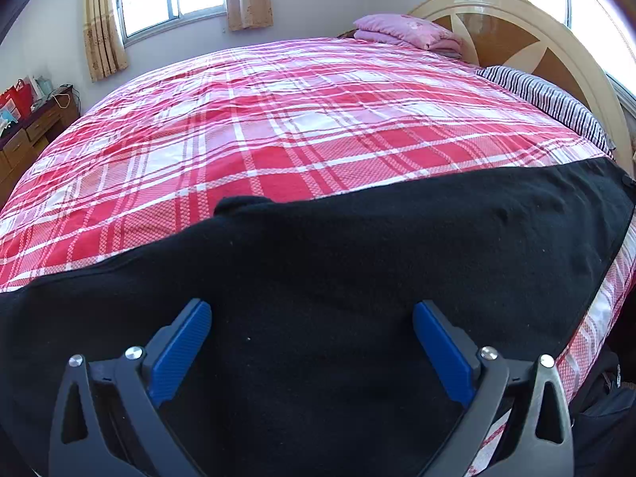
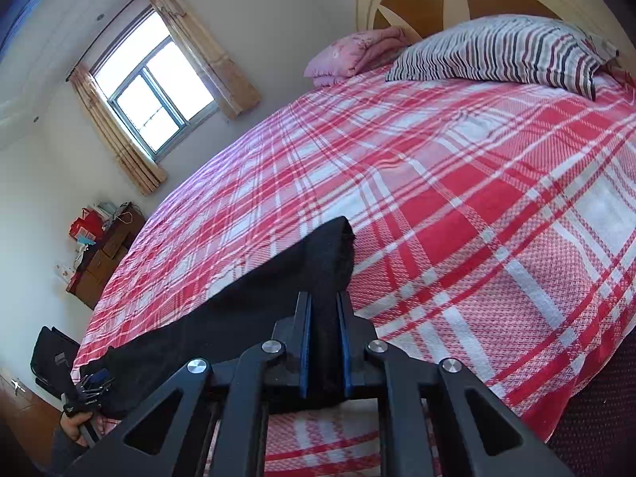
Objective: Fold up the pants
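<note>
A: Where are the black pants?

B: Spread along the near edge of the plaid bed, far from the striped pillow.

A: And the grippers?

B: The left gripper hovers over them, fingers wide. The right gripper pinches one end. They look soft, fleecy and limp; grip the edges.

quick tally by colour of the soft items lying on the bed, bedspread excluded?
Black: 1, the pants, one end clamped in the right gripper; the left gripper hangs open over them.
Pink: 1, the folded quilt by the headboard.
Striped: 1, the pillow.
Total: 3
</note>
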Demonstrator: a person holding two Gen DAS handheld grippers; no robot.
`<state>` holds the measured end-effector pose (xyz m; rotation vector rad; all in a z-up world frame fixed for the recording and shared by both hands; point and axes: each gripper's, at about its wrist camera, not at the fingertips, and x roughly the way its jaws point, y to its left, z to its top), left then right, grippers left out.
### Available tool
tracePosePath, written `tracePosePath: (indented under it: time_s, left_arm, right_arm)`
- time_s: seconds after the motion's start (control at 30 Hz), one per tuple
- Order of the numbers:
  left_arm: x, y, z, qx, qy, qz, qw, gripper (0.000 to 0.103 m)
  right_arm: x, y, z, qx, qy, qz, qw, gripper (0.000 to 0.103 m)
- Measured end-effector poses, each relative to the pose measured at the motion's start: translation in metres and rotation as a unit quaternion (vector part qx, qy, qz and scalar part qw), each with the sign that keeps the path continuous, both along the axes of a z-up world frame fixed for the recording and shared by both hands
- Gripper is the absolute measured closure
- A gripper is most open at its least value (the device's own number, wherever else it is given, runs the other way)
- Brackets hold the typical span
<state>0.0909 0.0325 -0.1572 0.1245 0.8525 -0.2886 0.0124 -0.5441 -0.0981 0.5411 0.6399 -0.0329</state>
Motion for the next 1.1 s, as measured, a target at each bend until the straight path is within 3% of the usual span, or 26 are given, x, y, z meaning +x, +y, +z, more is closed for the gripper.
tracePosePath:
  time_s: [0.27,0.5,0.7,1.1]
  left_arm:
    - [0.000,-0.001,0.000,0.000,0.004,-0.002,1.0000,0.000]
    - [0.000,-0.001,0.002,0.001,0.011,-0.009,0.9999,0.000]
    - [0.000,0.001,0.004,-0.009,0.016,-0.009,0.9998,0.000]
    - [0.002,0.007,0.009,-0.029,0.019,-0.009,0.9994,0.000]
  right_arm:
    - [-0.002,0.031,0.029,-0.036,-0.024,0.019,0.999,0.091]
    - [0.006,0.084,0.060,-0.064,-0.055,0.081,0.993,0.091]
    - [0.027,0.147,0.072,-0.092,-0.061,0.160,0.981,0.092]
    - [0.067,0.251,0.058,-0.109,-0.048,0.283,0.952,0.092]
